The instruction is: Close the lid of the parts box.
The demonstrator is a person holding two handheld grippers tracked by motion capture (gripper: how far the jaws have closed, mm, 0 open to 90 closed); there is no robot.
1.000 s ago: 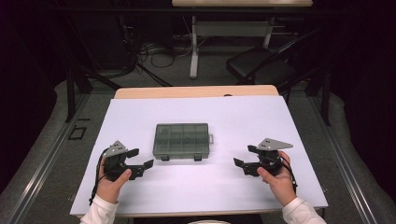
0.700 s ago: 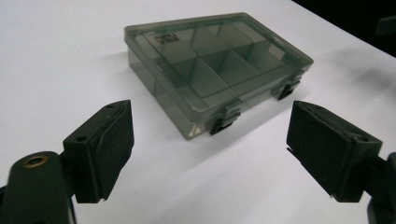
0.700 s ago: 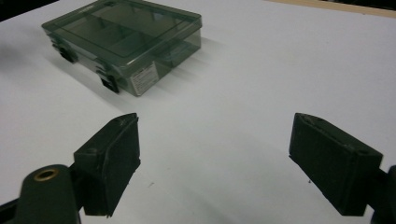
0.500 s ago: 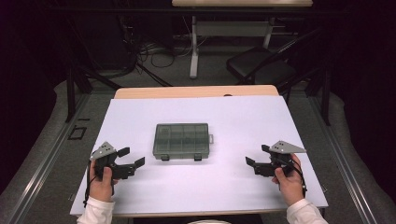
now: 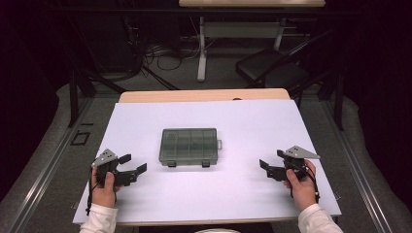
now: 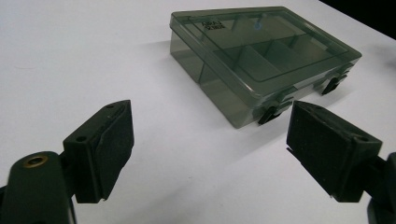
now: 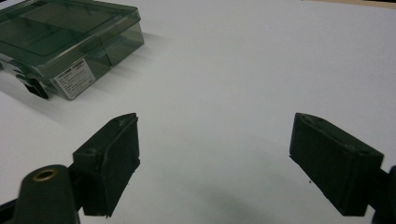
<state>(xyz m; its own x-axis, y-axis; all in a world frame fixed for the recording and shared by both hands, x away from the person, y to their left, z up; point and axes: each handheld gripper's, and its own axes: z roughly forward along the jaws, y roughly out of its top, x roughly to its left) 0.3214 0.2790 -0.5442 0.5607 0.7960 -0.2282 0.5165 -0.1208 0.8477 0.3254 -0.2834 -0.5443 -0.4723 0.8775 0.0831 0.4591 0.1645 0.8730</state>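
Smoky translucent plastic organizer box (image 5: pixel 189 145), rectangular, lid closed, on matte white tabletop (image 5: pixel 252 126).

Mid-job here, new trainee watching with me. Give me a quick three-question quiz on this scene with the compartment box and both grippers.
1. True or false: the lid of the compartment box is shut.
2. The left gripper is: A) clamped on the box, B) open and apart from the box, C) resting on the lid.
3. Fill in: in the high view, the box's two latches face the ____ edge of the table.

Key: 1 true. 2 B. 3 near, the person's side; the right gripper is also open and holds nothing.
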